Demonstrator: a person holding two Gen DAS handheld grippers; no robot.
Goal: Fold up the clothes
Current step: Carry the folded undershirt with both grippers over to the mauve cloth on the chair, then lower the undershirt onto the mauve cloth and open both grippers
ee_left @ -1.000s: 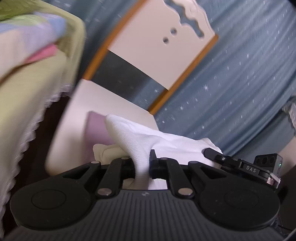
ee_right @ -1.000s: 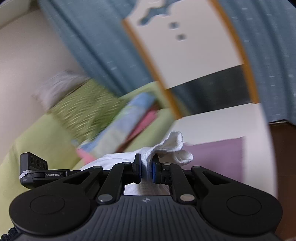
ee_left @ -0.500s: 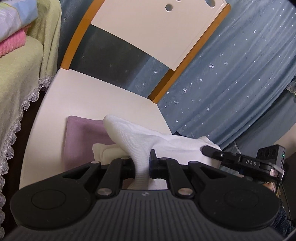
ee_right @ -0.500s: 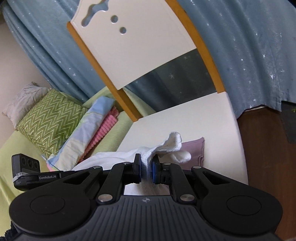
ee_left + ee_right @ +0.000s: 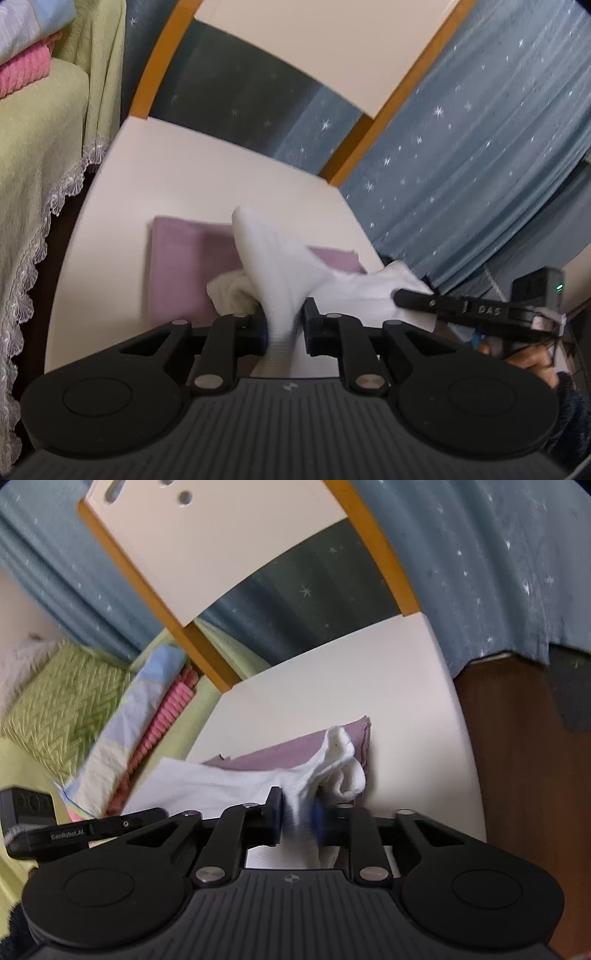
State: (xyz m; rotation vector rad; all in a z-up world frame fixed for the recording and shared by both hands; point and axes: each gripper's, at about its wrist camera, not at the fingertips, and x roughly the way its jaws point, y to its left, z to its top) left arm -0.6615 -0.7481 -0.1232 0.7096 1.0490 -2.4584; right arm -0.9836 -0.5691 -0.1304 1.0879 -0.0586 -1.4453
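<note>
Two handheld claws hold one white garment [image 5: 280, 273] above the pale seat of a wooden chair [image 5: 192, 177]. The chair has orange side posts and a cream back panel.

In the left wrist view, the left claw [image 5: 282, 328] is clenched on a bunched fold of the white knit cloth, which rises in a rounded peak just beyond its tips. The cloth stretches rightward to the other tool, whose black body is marked "DAS", at the right edge. Under the white garment, a folded purple cloth [image 5: 184, 266] lies flat on the seat, and a smaller cream piece [image 5: 231, 295] sits bunched on it just beside the claw.

In the right wrist view, the right claw [image 5: 297, 818] is closed on the other end of the white garment [image 5: 229, 786]. One blue pad is blurred. A loose, rounded end of the cloth [image 5: 343, 764] hangs over the purple cloth [image 5: 291, 749] near the seat's right side.

To the left stands a bed with a light green cover [image 5: 37, 155] trimmed in white lace, carrying a pink folded textile [image 5: 22, 74], a pastel patchwork one [image 5: 125, 731] and a green zigzag pillow [image 5: 62, 709]. A blue curtain with white stars [image 5: 480, 147] hangs behind the chair.
</note>
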